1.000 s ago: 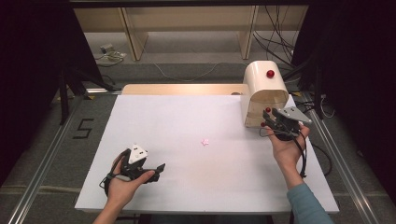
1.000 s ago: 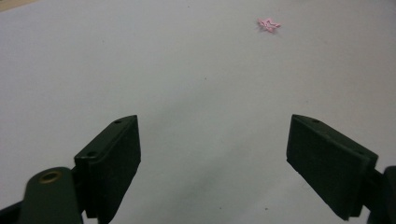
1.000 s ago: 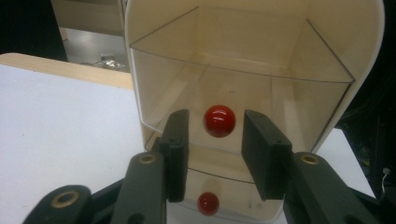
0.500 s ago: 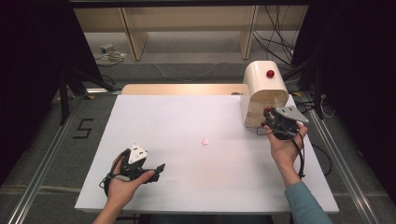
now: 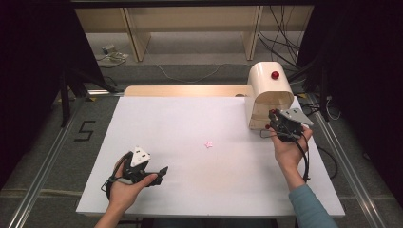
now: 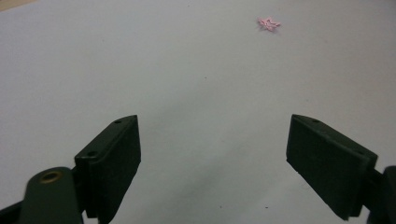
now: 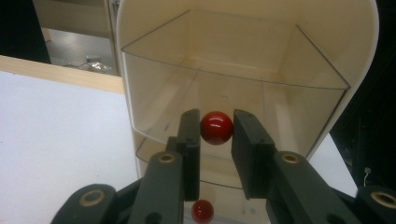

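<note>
Closing in on the upper drawer's red knob [image 7: 216, 127] at the cream drawer cabinet's [image 5: 266, 90] front, the right claw [image 7: 217, 135] now pinches it, ready to pull, while the left claw [image 6: 212, 154] rests open.

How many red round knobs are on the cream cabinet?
3: top knob on the cream cabinet; middle knob between the right tool's jaws, which have just been closing; lower knob just beneath. More may be hidden.
</note>
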Available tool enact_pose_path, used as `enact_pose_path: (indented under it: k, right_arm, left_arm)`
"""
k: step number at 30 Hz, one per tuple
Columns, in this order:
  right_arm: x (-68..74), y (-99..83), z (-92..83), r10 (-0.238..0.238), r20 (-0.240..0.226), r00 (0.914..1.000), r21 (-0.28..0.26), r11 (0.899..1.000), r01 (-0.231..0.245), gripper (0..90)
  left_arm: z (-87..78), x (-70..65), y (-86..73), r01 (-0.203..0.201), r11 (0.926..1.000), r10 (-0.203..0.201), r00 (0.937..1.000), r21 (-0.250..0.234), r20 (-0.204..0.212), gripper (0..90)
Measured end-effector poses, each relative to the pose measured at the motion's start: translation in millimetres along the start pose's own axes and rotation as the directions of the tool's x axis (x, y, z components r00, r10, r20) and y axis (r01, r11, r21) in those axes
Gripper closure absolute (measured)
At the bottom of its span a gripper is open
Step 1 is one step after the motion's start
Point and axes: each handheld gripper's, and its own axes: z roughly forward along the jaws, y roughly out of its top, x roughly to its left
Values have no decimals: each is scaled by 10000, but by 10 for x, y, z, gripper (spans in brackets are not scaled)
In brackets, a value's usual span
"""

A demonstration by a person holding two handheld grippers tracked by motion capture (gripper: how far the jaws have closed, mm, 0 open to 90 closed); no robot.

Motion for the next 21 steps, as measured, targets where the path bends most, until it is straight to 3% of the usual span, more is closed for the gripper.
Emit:
enact_pose_path:
  k: [21]
  right_arm:
    - [1, -7, -25, 71, -2, 10000, -17, 10000, -71, 739]
  left_arm:
    - [-2, -1, -1, 11, 10000, -11, 10000, -5, -45, 178]
